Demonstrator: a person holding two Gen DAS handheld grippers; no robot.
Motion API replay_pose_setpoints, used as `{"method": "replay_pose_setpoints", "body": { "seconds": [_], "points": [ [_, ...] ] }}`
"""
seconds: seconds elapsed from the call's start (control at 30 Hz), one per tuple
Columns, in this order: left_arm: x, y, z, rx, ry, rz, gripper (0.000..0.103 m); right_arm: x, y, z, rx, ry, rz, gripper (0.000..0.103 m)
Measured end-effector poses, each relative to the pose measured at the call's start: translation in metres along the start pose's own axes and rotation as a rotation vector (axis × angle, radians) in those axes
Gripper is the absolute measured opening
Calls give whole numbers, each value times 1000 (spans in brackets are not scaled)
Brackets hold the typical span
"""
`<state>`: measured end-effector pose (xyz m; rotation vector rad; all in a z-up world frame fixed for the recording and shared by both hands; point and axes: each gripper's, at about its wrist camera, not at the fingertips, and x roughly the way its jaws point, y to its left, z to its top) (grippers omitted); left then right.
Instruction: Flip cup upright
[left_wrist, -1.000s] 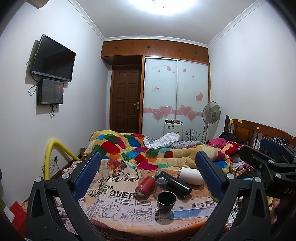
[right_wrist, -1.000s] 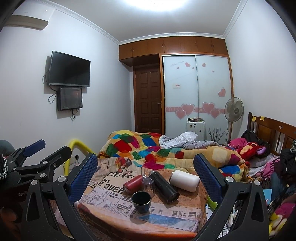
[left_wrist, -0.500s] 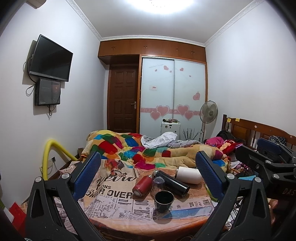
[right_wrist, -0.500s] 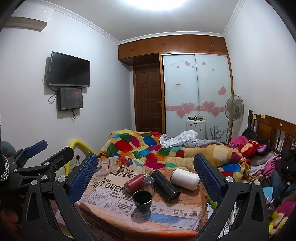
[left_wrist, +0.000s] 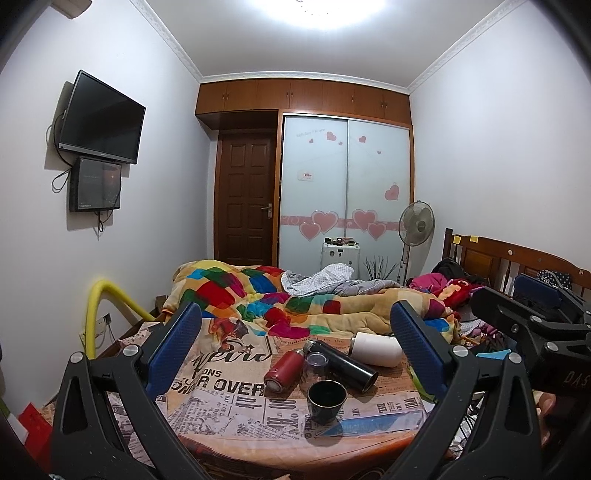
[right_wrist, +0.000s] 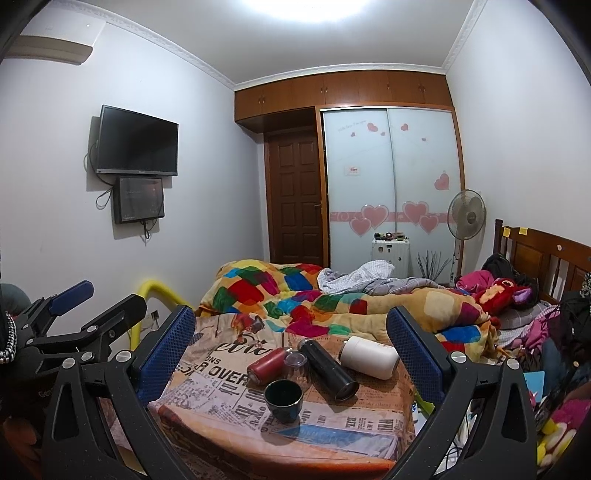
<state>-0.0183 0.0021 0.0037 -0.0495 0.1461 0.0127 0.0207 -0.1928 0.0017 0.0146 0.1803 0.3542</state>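
A small dark cup (left_wrist: 326, 401) stands upright, mouth up, near the front of a table covered with a newspaper-print cloth (left_wrist: 221, 398); it also shows in the right wrist view (right_wrist: 283, 400). Behind it a red bottle (left_wrist: 283, 369), a black flask (left_wrist: 341, 363) and a white flask (left_wrist: 376, 349) lie on their sides. A clear glass (left_wrist: 316, 363) stands between the red bottle and the black flask. My left gripper (left_wrist: 295, 343) and right gripper (right_wrist: 291, 341) are both open, empty and held back from the table.
A bed with a colourful quilt (left_wrist: 258, 291) lies behind the table. A yellow tube (left_wrist: 99, 306) curves up at the left. A fan (left_wrist: 417, 225) and a wooden headboard (left_wrist: 517, 258) are at the right. Each gripper shows at the edge of the other's view.
Both views have shifted only slightly. The objects on the table have not moved and both grippers stay open.
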Motion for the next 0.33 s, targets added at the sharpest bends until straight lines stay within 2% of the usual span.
{"method": "replay_pose_setpoints", "body": {
  "seconds": [0.33],
  "points": [
    [-3, 4, -2, -5, -1, 9, 103, 0, 3, 2, -2, 10, 7, 103]
  ]
}}
